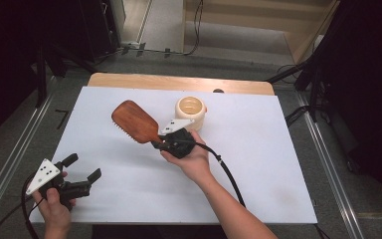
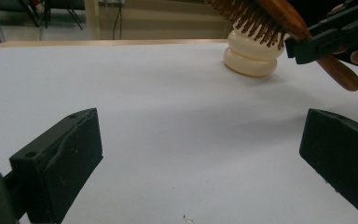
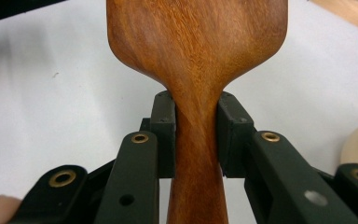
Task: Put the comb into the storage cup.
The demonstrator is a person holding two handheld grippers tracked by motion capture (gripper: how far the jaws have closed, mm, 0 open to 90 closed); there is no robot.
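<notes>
A brown wooden hairbrush (image 1: 135, 121) hangs above the white table, bristles down, its paddle pointing left. My right gripper (image 1: 165, 139) is shut on its handle; in the right gripper view both pads (image 3: 164, 135) press the narrow neck of the hairbrush (image 3: 196, 51). A cream ribbed cup (image 1: 191, 112) stands just behind that hand. My left gripper (image 1: 85, 167) rests at the near left corner, open with nothing between its jaws. In the left gripper view the bristles of the hairbrush (image 2: 256, 18) show above the cup (image 2: 250, 55), and the right gripper (image 2: 328, 39) grips the handle.
The white tabletop (image 1: 258, 164) has a wooden strip (image 1: 179, 82) along its far edge. Black cables trail from both grippers toward the near edge. Dark stands and metal rails flank the table on both sides.
</notes>
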